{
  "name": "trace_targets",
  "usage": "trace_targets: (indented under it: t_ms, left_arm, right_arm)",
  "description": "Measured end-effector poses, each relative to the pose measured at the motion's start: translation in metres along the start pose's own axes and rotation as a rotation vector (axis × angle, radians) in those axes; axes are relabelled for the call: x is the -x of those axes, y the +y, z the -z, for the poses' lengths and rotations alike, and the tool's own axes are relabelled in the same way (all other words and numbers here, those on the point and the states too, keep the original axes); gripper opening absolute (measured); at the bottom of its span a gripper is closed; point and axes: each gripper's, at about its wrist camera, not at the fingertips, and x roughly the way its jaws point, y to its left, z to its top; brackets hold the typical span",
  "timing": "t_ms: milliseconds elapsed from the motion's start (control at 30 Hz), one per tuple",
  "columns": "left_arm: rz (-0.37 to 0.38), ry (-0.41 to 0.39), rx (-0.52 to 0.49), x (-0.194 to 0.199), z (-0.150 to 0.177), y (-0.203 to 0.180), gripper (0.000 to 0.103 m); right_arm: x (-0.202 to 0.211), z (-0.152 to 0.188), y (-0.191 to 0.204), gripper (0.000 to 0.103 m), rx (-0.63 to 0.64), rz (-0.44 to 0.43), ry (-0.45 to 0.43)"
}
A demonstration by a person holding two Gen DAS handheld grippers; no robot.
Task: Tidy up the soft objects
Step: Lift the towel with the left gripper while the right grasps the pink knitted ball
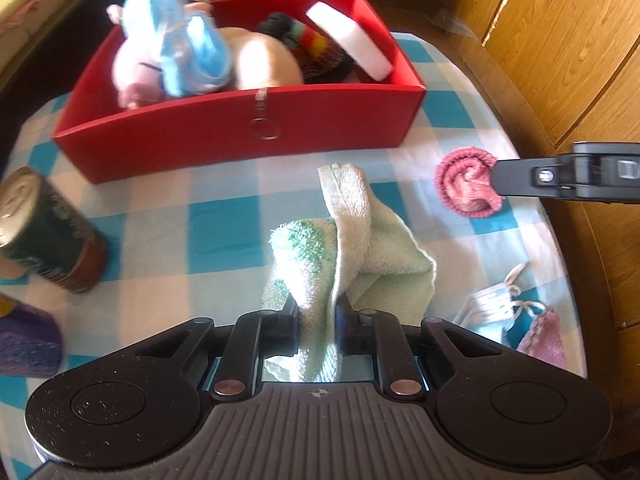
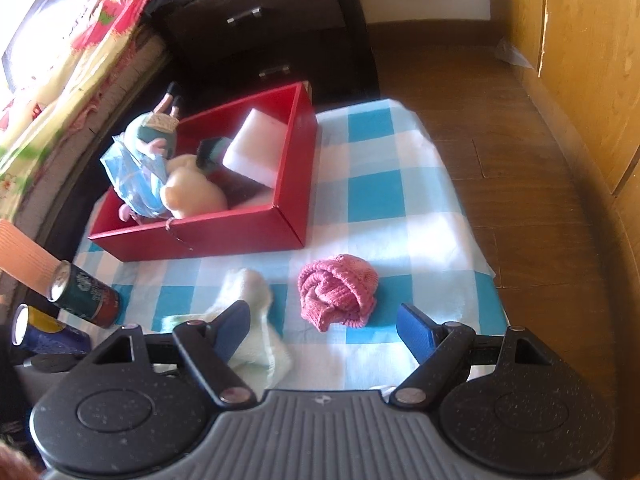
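My left gripper is shut on a pale green towel, whose loose end stands up in front of the jaws; the same towel shows beside my right gripper's left finger. A red box at the back of the checked tablecloth holds a pink plush in blue wrapping, a cream plush, a striped knit piece and a white sponge. A pink knitted roll lies on the cloth just ahead of my right gripper, which is open with nothing between its blue pads.
Two drink cans stand at the table's left, near a purple object. A face mask and a pink cloth lie at the right edge. Wood floor and a wardrobe are to the right, dark drawers behind the box.
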Motion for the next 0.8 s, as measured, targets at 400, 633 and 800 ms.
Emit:
trace_targets:
  t_ms: [400,633,800]
  left_arm:
    - [0.044,0.016,0.079,0.000,0.005,0.031,0.055]
    - [0.037,0.011,0.066,-0.012,-0.005,0.020,0.082]
    - [-0.031,0.065,0.049,-0.028,0.005,0.020,0.083]
  right_arm:
    - [-0.058,-0.005,0.017,0.059,-0.010,0.041,0.078]
    - [-0.067,-0.002,0.017,0.059,0.002,0.045,0.094]
    - [-0.070,-0.003,0.009,0.059,-0.025,0.044,0.112]
